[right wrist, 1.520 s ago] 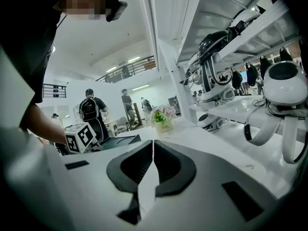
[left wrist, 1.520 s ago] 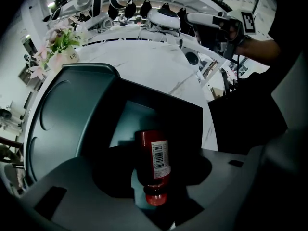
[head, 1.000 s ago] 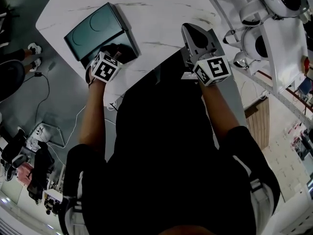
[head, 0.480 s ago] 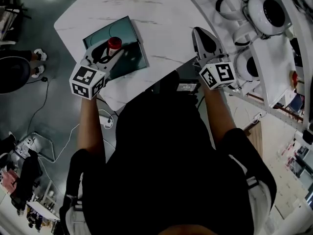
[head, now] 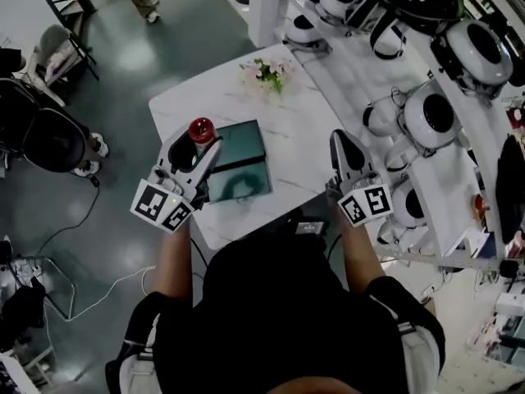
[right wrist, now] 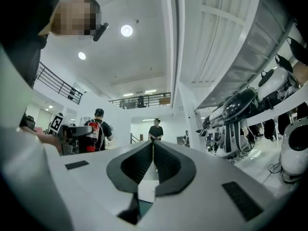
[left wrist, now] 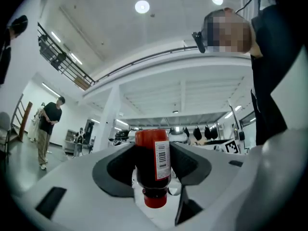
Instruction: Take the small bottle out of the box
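My left gripper (head: 197,144) is shut on the small bottle (head: 201,129), which is dark red with a white barcode label. It holds the bottle in the air over the table's left part, just left of the open teal box (head: 239,167). In the left gripper view the bottle (left wrist: 153,160) is clamped between both pads of that gripper (left wrist: 153,148) and points up at the ceiling. My right gripper (head: 340,142) hovers right of the box. Its jaws (right wrist: 154,147) are pressed together with nothing between them.
The box lies on a white marble table (head: 221,97) with a small bunch of flowers (head: 267,72) at its far edge. White robots (head: 431,113) fill the shelves on the right. A chair (head: 49,142) and cables stand on the floor at the left.
The left gripper has risen out of the box with the bottle and moved to the box's left. Both grippers now tilt upward, and the head view takes in more of the room.
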A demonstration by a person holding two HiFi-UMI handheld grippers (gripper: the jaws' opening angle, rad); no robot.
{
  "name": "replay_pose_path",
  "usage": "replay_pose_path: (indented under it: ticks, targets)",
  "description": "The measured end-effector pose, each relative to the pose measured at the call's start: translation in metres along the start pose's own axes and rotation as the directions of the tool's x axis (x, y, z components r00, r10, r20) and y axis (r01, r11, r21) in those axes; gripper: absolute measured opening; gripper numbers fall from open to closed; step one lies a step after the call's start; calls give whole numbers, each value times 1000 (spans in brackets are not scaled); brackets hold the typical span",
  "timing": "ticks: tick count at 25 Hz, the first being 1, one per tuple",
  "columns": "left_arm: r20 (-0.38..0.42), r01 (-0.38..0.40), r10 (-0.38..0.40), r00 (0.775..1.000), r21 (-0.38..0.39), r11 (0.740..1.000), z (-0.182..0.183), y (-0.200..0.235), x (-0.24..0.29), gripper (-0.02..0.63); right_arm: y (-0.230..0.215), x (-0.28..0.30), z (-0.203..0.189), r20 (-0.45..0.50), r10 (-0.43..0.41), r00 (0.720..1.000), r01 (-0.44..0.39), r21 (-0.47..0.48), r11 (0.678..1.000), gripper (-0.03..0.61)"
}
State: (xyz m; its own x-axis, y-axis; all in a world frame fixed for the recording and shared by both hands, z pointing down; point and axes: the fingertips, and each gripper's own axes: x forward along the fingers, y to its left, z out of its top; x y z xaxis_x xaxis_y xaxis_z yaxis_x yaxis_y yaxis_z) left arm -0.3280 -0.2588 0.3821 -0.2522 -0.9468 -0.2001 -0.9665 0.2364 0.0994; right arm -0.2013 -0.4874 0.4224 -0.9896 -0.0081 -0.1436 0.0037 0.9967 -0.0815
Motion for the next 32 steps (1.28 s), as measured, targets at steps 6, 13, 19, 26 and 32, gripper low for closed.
replay_pose_path:
  ticks: [6, 13, 19, 26, 32]
  targets:
    - [186, -124, 129, 974, -43, 991, 46, 4, -51, 233, 37, -1, 37, 59, 89, 994, -85, -67, 994, 35]
    - [173, -307, 318, 932, -85, 948, 32, -1, -104, 233, 53, -19, 51, 84, 231, 969, -227, -47, 973, 34]
    - [91, -392, 398, 913, -78, 917, -2, -49, -130, 233, 33, -61, 36, 49, 229, 972, -231, 48, 972, 35]
    - [92, -444, 448, 889, -69, 894, -11, -129, -147, 233, 10, -127, 31, 38, 237, 971, -240, 89, 967, 34]
    - [71, -452, 455, 888, -51, 891, -17, -195, -173, 233, 32, -179, 27, 32, 298, 954, -299, 82, 951, 35]
